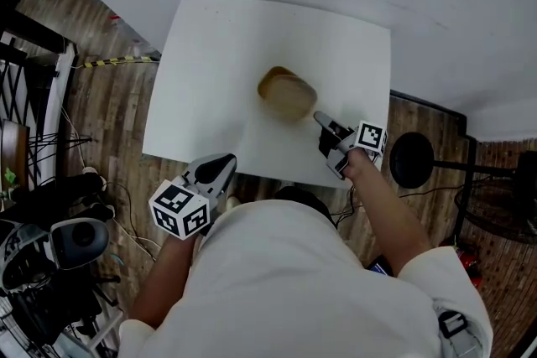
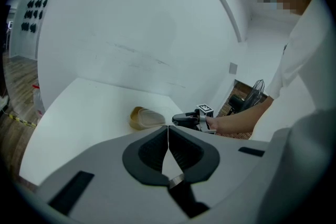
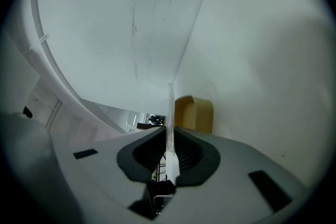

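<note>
Your shirt (image 1: pixel 277 281) hides the near edge of the table (image 1: pixel 201 54). In the right gripper view, the body of the right gripper (image 3: pixel 169 134) covers the lower part of the tan container (image 3: pixel 195 113). The thin pale strip (image 3: pixel 170 107) pinched in its jaws shows edge-on only. It is perhaps clear plastic, but you cannot tell.

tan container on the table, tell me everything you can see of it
The tan container is a small tub with rounded corners, seemingly of translucent amber plastic, darker at one end and paler at the other. It rests on the white table, a little right of the middle, apparently tipped on its side. The right gripper, shut on a thin pale strip, points at it from close by. Whether they touch cannot be told.
</note>
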`<state>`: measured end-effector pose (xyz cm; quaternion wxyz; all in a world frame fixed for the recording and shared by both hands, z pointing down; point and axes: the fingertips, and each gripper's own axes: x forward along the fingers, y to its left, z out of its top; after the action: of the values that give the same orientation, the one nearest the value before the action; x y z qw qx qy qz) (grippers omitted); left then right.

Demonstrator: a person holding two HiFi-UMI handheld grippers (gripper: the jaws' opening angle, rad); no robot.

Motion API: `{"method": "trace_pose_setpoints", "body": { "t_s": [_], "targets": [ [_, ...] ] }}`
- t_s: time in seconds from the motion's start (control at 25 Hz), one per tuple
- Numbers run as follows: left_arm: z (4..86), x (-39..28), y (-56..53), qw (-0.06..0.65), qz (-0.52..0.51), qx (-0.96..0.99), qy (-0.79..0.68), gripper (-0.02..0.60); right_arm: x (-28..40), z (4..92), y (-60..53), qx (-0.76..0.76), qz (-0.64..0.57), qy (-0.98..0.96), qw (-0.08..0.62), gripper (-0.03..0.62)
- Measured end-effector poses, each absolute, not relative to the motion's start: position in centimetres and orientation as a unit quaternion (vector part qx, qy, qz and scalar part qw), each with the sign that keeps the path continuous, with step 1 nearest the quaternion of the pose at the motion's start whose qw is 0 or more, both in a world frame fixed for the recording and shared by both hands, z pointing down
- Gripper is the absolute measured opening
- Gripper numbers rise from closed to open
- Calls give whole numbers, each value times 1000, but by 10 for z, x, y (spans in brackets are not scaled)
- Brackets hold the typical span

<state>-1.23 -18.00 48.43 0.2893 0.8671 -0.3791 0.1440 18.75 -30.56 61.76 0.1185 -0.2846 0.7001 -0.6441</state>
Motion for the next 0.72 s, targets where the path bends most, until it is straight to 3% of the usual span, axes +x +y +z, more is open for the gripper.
{"method": "trace_pose_setpoints", "body": {
  "t_s": [0.72],
  "targets": [
    [465,-88,-115,277,96,891,-348,18,139,533,-216,-298,-596,725,172,48]
  ]
}}
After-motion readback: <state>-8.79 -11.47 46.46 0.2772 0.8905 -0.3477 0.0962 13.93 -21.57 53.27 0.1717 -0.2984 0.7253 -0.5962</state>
